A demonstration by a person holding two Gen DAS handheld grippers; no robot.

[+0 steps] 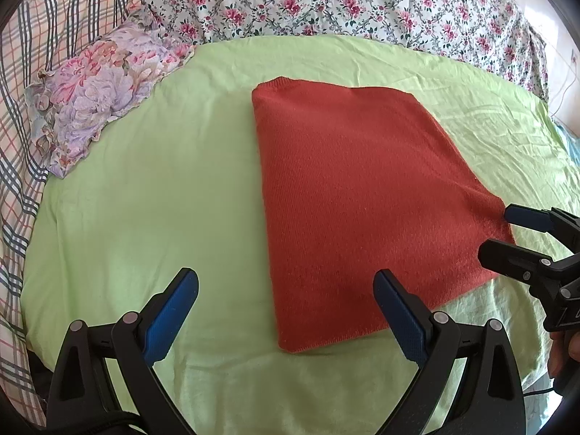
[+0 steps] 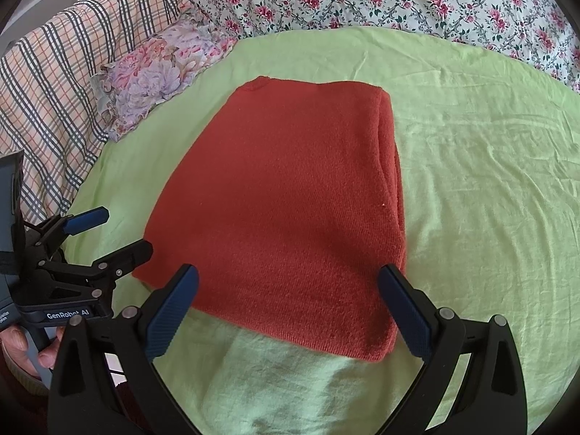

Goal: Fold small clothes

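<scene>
A rust-red knitted garment (image 1: 359,195) lies folded into a flat rectangle on the light green sheet (image 1: 145,199); it also shows in the right wrist view (image 2: 290,214). My left gripper (image 1: 286,286) is open and empty, above the garment's near left corner. My right gripper (image 2: 288,282) is open and empty, hovering over the garment's near edge. The right gripper (image 1: 507,232) also shows at the garment's right corner in the left wrist view, open. The left gripper (image 2: 119,228) shows at the garment's left edge in the right wrist view, open.
A flowered pillow (image 1: 101,90) lies at the back left of the sheet. A checked blanket (image 1: 25,108) runs along the left side. A floral quilt (image 1: 326,0) is bunched across the back. The green sheet (image 2: 489,181) spreads right of the garment.
</scene>
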